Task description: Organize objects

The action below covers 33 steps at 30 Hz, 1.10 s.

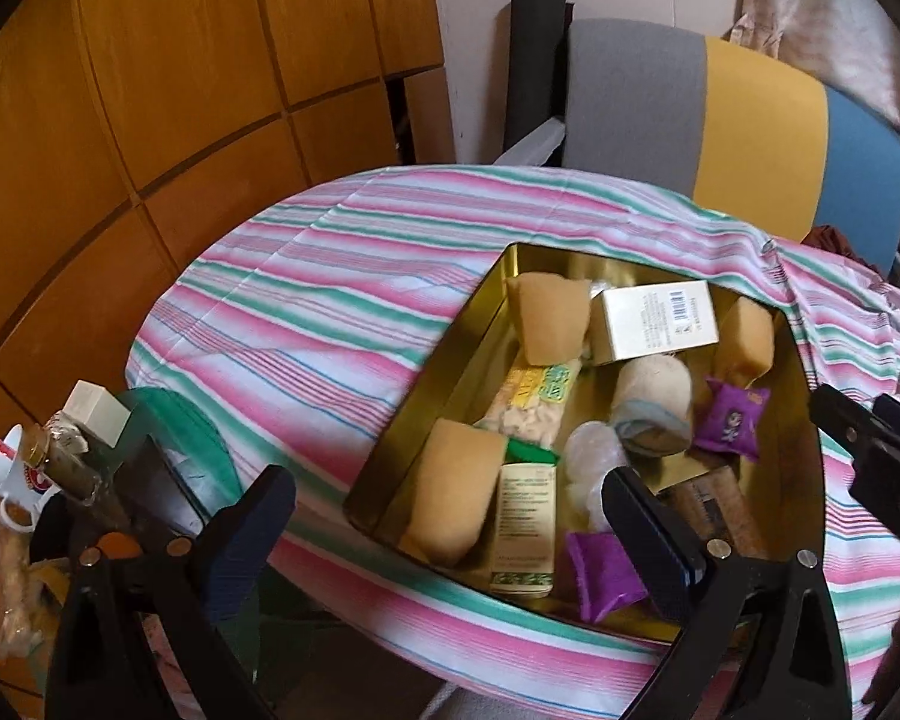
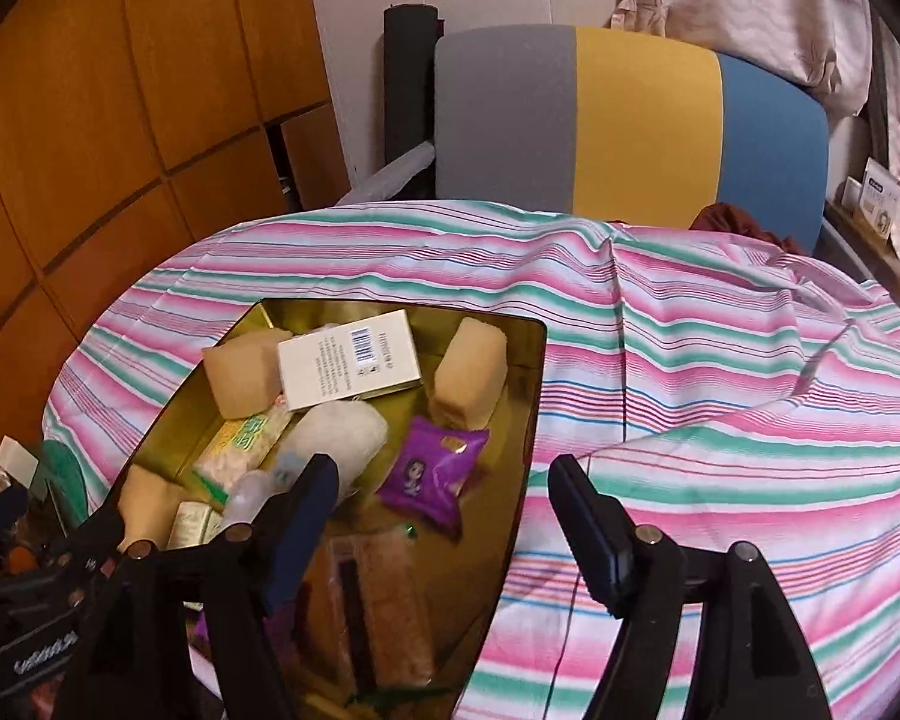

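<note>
A gold tin box (image 1: 450, 360) (image 2: 528, 420) sits on the striped tablecloth. It holds tan sponges (image 1: 555, 315) (image 2: 471, 372), a white carton (image 1: 660, 318) (image 2: 348, 366), purple snack packets (image 1: 732, 423) (image 2: 432, 474), a snack bag (image 1: 534, 408), a rolled sock (image 1: 654, 396) (image 2: 342, 432) and a green-topped tube (image 1: 525, 528). My left gripper (image 1: 450, 516) is open and empty above the tin's near left corner. My right gripper (image 2: 444, 510) is open and empty above the tin's near right rim; it also shows at the right edge of the left wrist view (image 1: 870, 432).
The striped tablecloth (image 1: 306, 312) (image 2: 720, 420) covers a round table. A grey, yellow and blue chair (image 1: 750, 132) (image 2: 630, 120) stands behind it. Clutter with a mug (image 1: 21, 474) and a small white box (image 1: 96, 414) sits at the left. Wooden panels (image 1: 150, 90) line the wall.
</note>
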{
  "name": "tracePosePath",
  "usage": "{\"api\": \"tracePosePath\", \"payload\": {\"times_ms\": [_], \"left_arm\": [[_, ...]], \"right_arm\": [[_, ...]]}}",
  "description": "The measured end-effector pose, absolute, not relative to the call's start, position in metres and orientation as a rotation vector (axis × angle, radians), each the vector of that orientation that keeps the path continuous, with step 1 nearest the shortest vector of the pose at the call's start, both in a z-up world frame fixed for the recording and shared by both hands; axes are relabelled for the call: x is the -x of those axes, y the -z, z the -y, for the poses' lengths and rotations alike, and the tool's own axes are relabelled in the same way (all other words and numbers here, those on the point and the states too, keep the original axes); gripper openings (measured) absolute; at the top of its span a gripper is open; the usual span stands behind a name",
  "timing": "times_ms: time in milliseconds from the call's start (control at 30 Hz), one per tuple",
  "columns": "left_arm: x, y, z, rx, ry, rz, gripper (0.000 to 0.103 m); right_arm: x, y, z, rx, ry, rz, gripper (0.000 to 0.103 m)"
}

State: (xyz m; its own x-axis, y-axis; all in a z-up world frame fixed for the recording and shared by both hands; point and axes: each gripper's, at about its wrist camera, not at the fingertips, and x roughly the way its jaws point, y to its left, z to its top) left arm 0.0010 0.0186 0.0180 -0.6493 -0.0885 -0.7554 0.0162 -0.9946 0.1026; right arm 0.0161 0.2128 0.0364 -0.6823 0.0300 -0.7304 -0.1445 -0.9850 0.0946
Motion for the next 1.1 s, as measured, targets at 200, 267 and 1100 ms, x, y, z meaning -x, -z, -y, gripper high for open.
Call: {"api": "tracePosePath", "payload": {"times_ms": [200,267,1100], "left_arm": [[0.0,-0.022,-0.008,-1.31,2.759,0.107,0.103],[0.001,-0.024,-0.005,-1.32,2.757,0.096,0.103],[-0.002,-0.026,-0.004,-1.352,2.774,0.068,0.103]], "right_arm": [[-0.022,-0.037,-0.193,1.26,-2.754,-0.21,0.074],[-0.025,-0.037,-0.189,1.272,-2.758,-0.212,0.074],[-0.03,-0.038,-0.181,1.249,-2.669,-0.177,0.074]]}}
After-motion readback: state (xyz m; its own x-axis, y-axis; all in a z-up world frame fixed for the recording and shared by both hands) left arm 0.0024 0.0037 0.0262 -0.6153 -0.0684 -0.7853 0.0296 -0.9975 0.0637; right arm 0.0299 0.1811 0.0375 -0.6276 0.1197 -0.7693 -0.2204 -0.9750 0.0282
